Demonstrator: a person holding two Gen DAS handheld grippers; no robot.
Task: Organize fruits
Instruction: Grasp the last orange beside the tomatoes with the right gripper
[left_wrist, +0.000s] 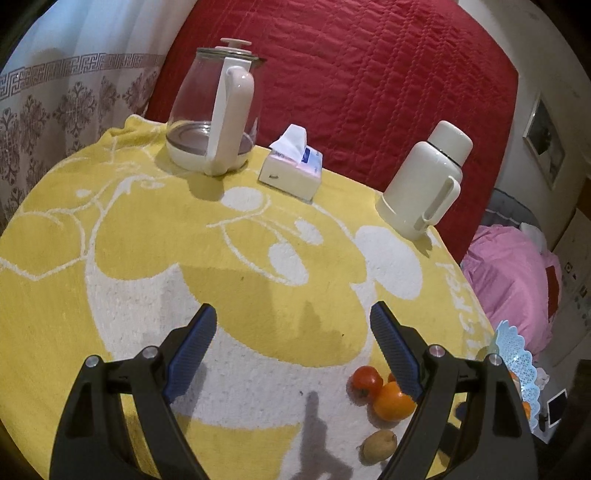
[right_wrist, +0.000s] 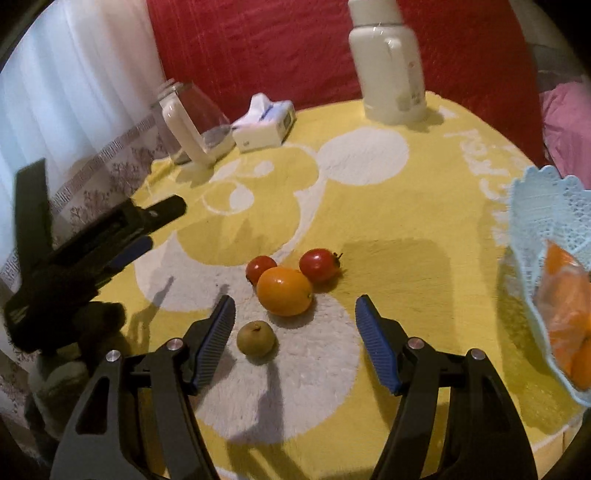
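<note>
Yellow-clothed tabletop (right_wrist: 424, 221) | fruits: orange (right_wrist: 284, 291), two tomatoes (right_wrist: 318, 264), kiwi (right_wrist: 256, 338) clustered loose, apparently awaiting basket (right_wrist: 535, 206) | right tool (right_wrist: 295, 325) agape, empty, aimed there | left tool (left_wrist: 291, 339) wide, empty

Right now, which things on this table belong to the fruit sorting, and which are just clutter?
Belongs: orange, two tomatoes, brownish-green fruit, blue lace basket already holding orange fruit.

Clutter: glass kettle, tissue box, cream thermos.

Red quilted bed (left_wrist: 369, 74), white curtain (left_wrist: 74, 55), pink bedding (left_wrist: 509, 277)
</note>
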